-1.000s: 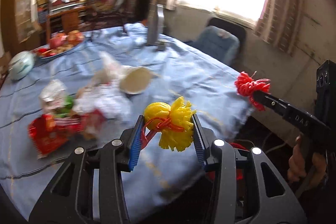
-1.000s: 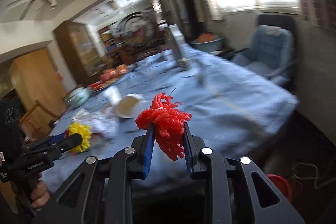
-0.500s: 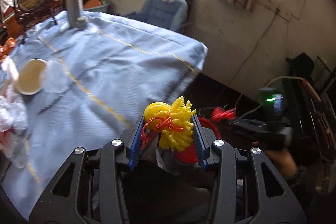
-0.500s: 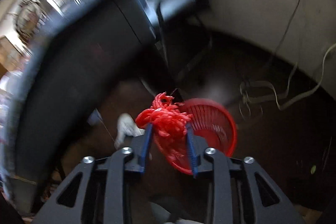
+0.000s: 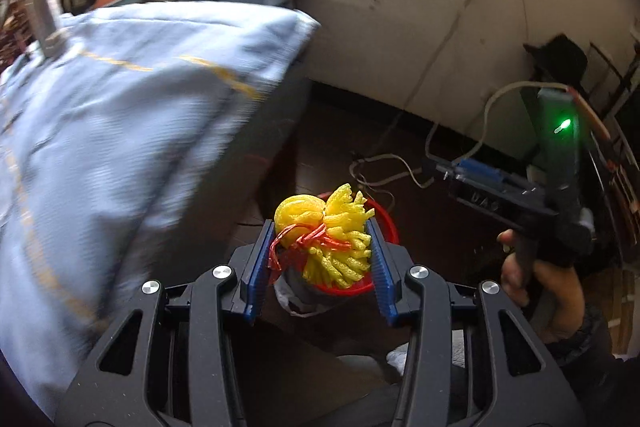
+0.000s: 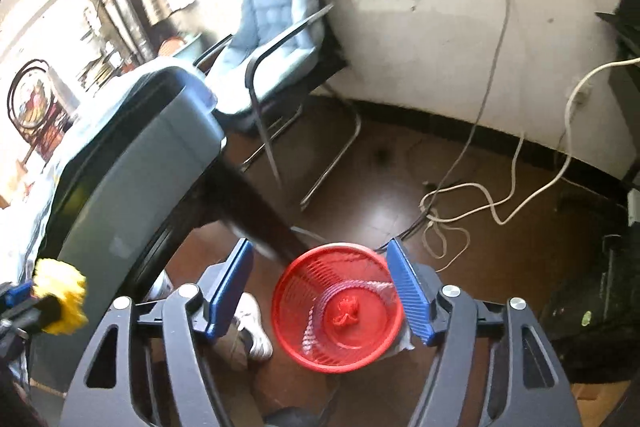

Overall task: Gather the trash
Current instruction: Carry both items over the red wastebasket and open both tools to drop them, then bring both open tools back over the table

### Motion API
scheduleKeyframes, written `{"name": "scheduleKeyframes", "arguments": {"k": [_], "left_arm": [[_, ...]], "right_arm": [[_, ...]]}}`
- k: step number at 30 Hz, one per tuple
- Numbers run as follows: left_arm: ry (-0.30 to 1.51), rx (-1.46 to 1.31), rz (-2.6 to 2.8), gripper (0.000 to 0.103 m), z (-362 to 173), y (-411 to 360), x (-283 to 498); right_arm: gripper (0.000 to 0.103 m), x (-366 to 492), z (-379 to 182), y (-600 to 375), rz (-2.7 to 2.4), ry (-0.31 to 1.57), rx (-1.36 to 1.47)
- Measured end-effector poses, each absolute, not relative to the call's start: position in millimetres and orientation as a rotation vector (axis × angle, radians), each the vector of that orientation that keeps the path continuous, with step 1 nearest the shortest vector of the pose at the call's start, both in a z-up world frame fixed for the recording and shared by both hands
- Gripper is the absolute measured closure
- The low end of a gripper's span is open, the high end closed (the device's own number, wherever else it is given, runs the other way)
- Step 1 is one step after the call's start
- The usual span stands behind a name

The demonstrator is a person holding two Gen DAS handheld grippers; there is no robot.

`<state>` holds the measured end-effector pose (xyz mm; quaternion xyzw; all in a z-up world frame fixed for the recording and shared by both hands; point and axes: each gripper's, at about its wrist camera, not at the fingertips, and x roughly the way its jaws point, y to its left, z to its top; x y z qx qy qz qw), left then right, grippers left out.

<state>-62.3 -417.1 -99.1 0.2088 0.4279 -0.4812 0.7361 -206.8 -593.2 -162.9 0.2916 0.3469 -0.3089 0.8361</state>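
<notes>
A yellow foam-net bundle point(image 5: 320, 243) tied with red string sits between the blue pads of my left gripper point(image 5: 319, 223). The jaws are opening slightly, and the pads still touch the bundle. It hangs right above a red mesh basket point(image 5: 390, 227) on the floor. In the right wrist view, my right gripper point(image 6: 319, 245) is opening wide above the same basket point(image 6: 304, 291), with nothing between its pads. A red foam-net bundle point(image 6: 346, 309) lies at the basket's bottom. The yellow bundle point(image 6: 60, 301) also shows at the far left.
The table with a blue cloth point(image 5: 120, 127) overhangs on the left, and its dark leg point(image 6: 256, 211) stands beside the basket. A blue-cushioned chair point(image 6: 276, 23) stands by the wall. White cables point(image 6: 460, 203) trail on the floor, and a white shoe point(image 6: 252, 323) lies near the basket.
Both grippers swung off the table and down toward the floor basket. The right gripper opened and the red bundle dropped into the basket. The left still carries the yellow bundle.
</notes>
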Motion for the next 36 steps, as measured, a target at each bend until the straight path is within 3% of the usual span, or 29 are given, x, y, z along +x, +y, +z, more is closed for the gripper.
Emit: {"name": "scheduleKeyframes", "arguments": {"k": [5,9,13,25,36], "left_arm": [[0.986,0.519,-1.1,0.054,-124,-463,-67],[1.025,0.502,-1.087,0.026,-132,-483,-56],[1.023,0.451,-1.075,0.013,-120,-482,-47],[0.906,0.396,-0.909,0.008,-79,-427,-39],[0.814,0.327,-0.833,0.007,-48,-369,-54]], "right_arm": [[0.034,-227,-162,-610,-0.692,0.713,0.66],[0.034,-235,-162,-616,-0.703,0.705,0.68],[0.034,-237,-161,-619,-0.699,0.699,0.68],[0.023,-208,-153,-593,-0.624,0.716,0.627],[0.011,-206,-102,-544,-0.588,0.644,0.485]]}}
